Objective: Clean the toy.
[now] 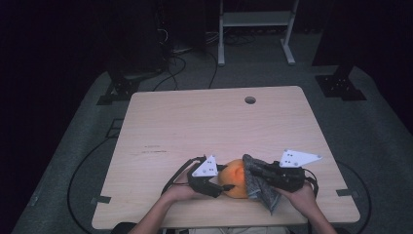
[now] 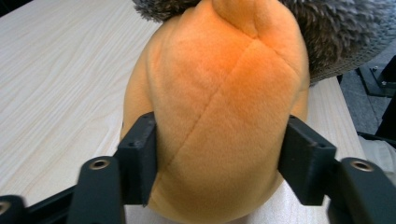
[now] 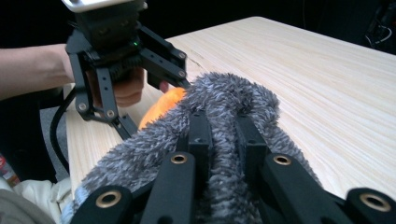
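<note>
An orange plush toy (image 1: 234, 179) rests near the table's front edge. My left gripper (image 1: 225, 178) comes at it from the left. In the left gripper view its two black jaws press into both sides of the plush (image 2: 224, 107), so the left gripper (image 2: 219, 154) is shut on it. A grey fuzzy cloth (image 1: 260, 190) drapes over the toy's right side. My right gripper (image 1: 260, 176) is shut on that cloth. In the right gripper view the pile (image 3: 224, 93) bulges around the closed right gripper (image 3: 223, 135), with the orange plush (image 3: 163, 107) and the left gripper (image 3: 156, 107) behind it.
The light wooden table (image 1: 209, 122) has a round cable hole (image 1: 250, 100) near its far edge. On the dark floor beyond it are a white frame (image 1: 253, 29) and black stand bases (image 1: 119, 87) at the far corners. The person's forearms come in at the front edge.
</note>
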The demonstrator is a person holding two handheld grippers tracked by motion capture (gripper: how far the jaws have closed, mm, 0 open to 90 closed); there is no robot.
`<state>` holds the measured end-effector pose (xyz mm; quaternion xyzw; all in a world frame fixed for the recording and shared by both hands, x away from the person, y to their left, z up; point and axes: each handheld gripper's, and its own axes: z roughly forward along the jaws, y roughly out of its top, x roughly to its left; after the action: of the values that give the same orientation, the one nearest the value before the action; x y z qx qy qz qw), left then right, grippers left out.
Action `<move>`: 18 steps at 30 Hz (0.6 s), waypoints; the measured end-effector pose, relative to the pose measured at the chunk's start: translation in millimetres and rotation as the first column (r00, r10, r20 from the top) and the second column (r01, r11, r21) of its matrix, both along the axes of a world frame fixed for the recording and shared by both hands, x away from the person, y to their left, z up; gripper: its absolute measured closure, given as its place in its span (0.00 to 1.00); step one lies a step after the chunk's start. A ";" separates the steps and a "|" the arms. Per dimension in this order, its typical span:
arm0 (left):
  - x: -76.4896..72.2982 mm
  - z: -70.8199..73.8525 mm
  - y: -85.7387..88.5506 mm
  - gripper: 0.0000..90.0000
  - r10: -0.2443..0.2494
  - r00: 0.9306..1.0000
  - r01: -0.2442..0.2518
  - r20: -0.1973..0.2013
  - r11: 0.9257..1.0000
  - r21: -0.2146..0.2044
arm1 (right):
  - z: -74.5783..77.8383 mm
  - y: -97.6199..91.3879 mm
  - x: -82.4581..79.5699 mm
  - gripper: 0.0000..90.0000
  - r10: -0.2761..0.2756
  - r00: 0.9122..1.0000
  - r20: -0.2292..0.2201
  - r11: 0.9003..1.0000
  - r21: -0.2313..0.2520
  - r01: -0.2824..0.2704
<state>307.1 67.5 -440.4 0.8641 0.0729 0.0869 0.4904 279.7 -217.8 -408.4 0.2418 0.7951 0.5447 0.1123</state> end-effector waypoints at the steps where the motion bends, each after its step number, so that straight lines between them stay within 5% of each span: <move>1: -0.4 0.0 -0.5 0.42 0.001 1.000 -0.001 0.004 1.000 -0.003 | -1.6 -3.2 -0.3 0.88 -0.010 1.000 -0.007 1.000 -0.001 0.010; 7: -3.5 7.4 -4.3 0.45 0.018 1.000 -0.017 0.010 0.999 -0.037 | 0.0 -15.7 -2.1 0.88 -0.045 0.999 -0.014 0.999 0.010 0.045; 12: -3.6 18.2 -1.7 0.48 0.054 0.998 -0.054 0.028 0.999 -0.006 | 21.3 0.6 -9.0 0.88 0.035 0.999 0.036 0.995 0.093 -0.038; 16: -5.8 22.5 0.1 0.50 0.048 0.998 -0.048 0.027 0.999 -0.010 | 26.3 29.2 -9.4 0.88 0.068 0.994 0.087 0.997 0.040 -0.072; 18: -4.7 26.7 7.1 0.51 0.058 0.998 -0.057 0.029 0.998 -0.025 | 25.3 29.0 -4.6 0.88 0.052 0.995 0.088 0.998 0.041 -0.056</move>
<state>302.4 74.6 -413.7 0.8542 0.0916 0.1129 0.4992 275.1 -188.8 -383.0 0.1987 0.7836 0.5749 0.1268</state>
